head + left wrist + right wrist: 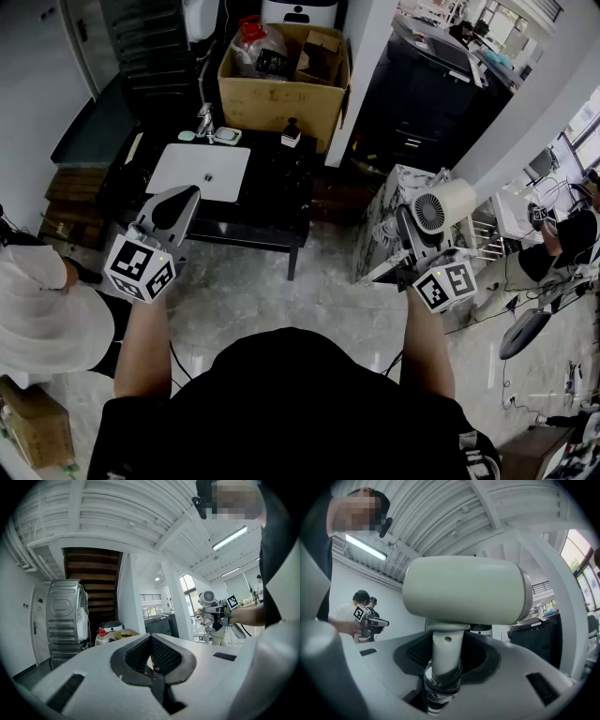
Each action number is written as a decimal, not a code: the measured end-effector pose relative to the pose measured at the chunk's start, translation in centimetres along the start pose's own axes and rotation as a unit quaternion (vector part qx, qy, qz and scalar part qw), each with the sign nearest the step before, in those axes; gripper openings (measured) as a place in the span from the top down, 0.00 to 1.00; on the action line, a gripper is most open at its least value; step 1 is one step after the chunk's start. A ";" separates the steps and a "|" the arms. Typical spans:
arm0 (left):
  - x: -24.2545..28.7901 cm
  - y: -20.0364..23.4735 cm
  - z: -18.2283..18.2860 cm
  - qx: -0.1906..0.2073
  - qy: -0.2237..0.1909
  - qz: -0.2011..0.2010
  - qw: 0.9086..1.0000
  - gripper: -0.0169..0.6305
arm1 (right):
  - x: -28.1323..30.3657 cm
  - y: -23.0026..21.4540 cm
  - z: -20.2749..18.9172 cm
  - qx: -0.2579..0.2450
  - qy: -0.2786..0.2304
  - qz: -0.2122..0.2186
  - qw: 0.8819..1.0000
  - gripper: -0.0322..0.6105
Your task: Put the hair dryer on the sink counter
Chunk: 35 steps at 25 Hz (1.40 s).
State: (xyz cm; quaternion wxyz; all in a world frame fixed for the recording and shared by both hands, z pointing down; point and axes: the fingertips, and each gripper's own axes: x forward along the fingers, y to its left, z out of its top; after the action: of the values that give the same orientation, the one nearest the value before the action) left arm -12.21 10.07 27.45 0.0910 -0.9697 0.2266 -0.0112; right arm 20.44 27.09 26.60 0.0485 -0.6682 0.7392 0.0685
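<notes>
Your right gripper (pixel 413 244) grips 1 dryer (pixel 464 590) by the handle, barrel above the jaws, well apart from 1 sink (pixel 187 178). Your left gripper (pixel 174 208) is closed and empty. Grippers: 2.

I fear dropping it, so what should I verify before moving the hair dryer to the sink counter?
1. Right gripper clamps the hair dryer by its handle: ok.
2. Left gripper empty, jaws together: ok.
3. Sink counter has bare space right of the sink: ok.
4. Hair dryer over the counter: not ok, it is off to its right.
5. Cord free of snags: cannot tell.
</notes>
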 end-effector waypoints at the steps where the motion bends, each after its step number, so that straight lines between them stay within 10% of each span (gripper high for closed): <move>1: 0.2 -0.2 0.1 -0.001 0.001 0.000 1.000 0.95 | -0.1 -0.2 0.0 0.000 0.001 0.000 1.000 0.70; 35: 7.0 -6.7 -1.3 -0.005 0.045 0.013 0.999 0.95 | 0.0 -8.3 -1.7 0.029 -0.037 0.059 0.997 0.70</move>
State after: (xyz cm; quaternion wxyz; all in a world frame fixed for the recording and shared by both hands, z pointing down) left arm -3.04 12.68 29.84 0.0763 -0.9655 0.2434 -0.0528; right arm 28.76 25.99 28.03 0.0905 -0.6191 0.7765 0.0746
